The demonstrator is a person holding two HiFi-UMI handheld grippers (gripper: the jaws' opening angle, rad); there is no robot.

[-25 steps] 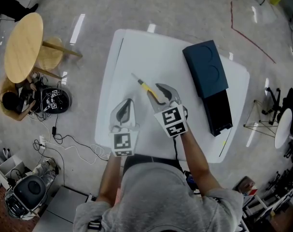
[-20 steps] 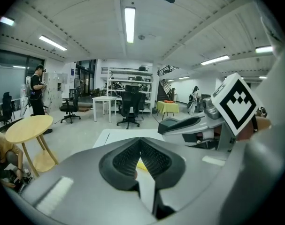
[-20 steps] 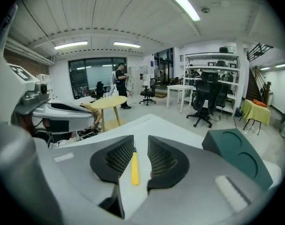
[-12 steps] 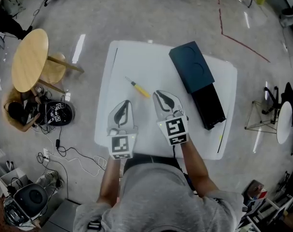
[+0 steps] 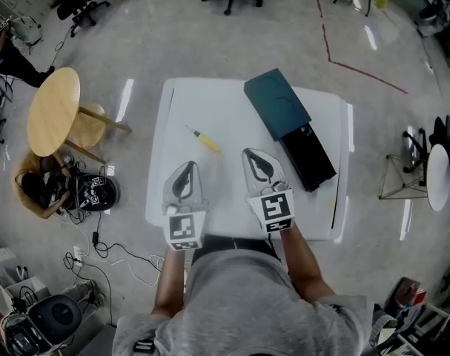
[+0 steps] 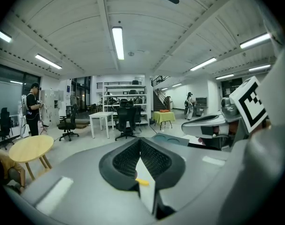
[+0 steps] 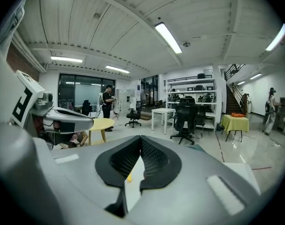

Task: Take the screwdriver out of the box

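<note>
Screwdriver (image 5: 204, 139): out of the box (image 5: 278, 104), lying loose on the white surface (image 5: 232, 102), left of the box and farther away than both grippers.
Handling: probably light, stiff and apt to roll. The yellow handle looks a surer hold than the thin shaft.
Left gripper (image 6: 140, 142): closed, empty.
Right gripper (image 7: 141, 142): jaws have just been closing, now together on nothing.
Hard to see: inside of the box's pulled-out black tray; the shaft's tip.

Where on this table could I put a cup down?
Best is the bare middle, between screwdriver and box. The table's far left corner is free too. Near edge is crowded: left gripper and right gripper hover there.
</note>
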